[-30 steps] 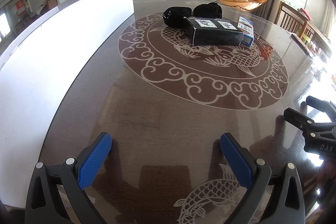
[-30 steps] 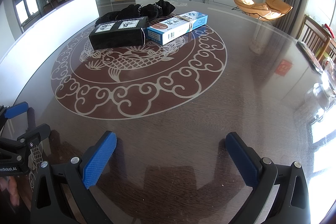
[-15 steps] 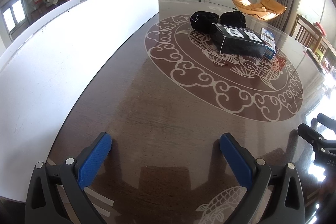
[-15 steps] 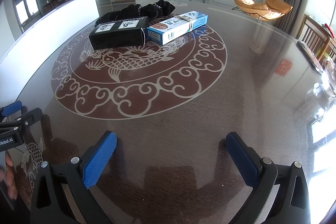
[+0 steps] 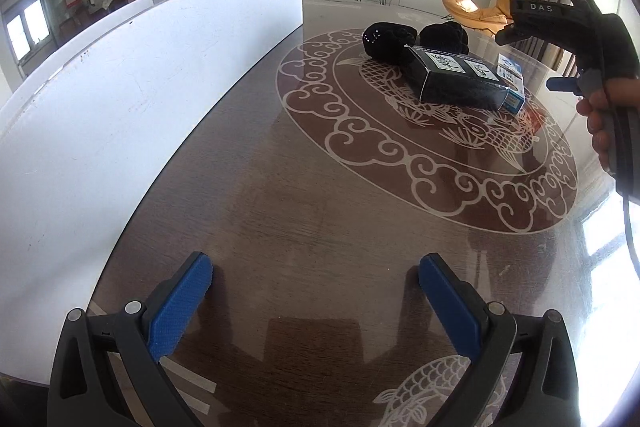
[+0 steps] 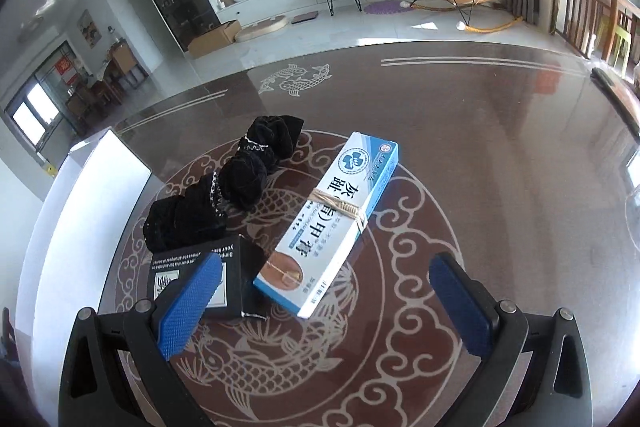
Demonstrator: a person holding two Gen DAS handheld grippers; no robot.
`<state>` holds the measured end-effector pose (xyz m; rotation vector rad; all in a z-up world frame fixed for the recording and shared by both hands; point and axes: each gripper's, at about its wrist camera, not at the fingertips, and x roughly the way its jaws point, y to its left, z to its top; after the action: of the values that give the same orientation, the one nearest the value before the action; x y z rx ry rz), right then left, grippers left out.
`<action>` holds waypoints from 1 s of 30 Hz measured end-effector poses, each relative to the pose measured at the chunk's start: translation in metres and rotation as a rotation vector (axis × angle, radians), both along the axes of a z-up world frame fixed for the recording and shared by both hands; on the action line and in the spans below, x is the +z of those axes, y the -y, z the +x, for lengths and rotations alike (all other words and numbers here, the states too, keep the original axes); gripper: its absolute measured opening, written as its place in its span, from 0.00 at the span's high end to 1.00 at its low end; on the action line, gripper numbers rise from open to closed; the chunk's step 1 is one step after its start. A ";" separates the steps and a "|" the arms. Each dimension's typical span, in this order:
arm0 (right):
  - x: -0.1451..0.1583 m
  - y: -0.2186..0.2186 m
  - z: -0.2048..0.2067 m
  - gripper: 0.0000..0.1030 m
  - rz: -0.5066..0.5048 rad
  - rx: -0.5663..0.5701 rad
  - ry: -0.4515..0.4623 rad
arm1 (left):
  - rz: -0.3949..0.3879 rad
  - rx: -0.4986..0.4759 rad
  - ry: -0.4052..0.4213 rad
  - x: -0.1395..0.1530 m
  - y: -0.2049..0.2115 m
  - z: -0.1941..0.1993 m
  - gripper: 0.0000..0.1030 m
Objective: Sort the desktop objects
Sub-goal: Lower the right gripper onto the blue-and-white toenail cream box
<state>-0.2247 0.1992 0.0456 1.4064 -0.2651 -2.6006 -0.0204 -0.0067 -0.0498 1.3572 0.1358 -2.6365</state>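
Note:
A black box (image 6: 208,277) with white labels, a blue-and-white box (image 6: 332,223) bound with a rubber band, and rolled black socks (image 6: 236,187) lie together on the table's round fish pattern. My right gripper (image 6: 324,287) is open, hovering above the near ends of the two boxes, its left pad over the black box. From the left wrist view the black box (image 5: 456,81), blue box (image 5: 512,83) and socks (image 5: 416,41) lie far ahead. My left gripper (image 5: 316,291) is open and empty, low over the table near its front edge.
A long white board (image 5: 132,95) stands along the table's left side; it also shows in the right wrist view (image 6: 96,183). The dark glass-topped table (image 5: 320,219) stretches wide. The hand-held body of the right gripper (image 5: 580,39) hangs at the upper right of the left view.
My right gripper has risen and moved forward from the table's front to above the boxes. My left gripper has swung left and back a little; it stays open.

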 end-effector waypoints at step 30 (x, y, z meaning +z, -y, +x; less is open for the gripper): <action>-0.006 0.037 0.009 0.21 -0.008 0.030 0.044 | -0.002 0.004 -0.003 0.001 -0.001 0.001 0.00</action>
<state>-0.2161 0.1623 0.0397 1.4544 -0.2578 -2.5447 -0.0198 -0.0061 -0.0485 1.3505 0.1356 -2.6352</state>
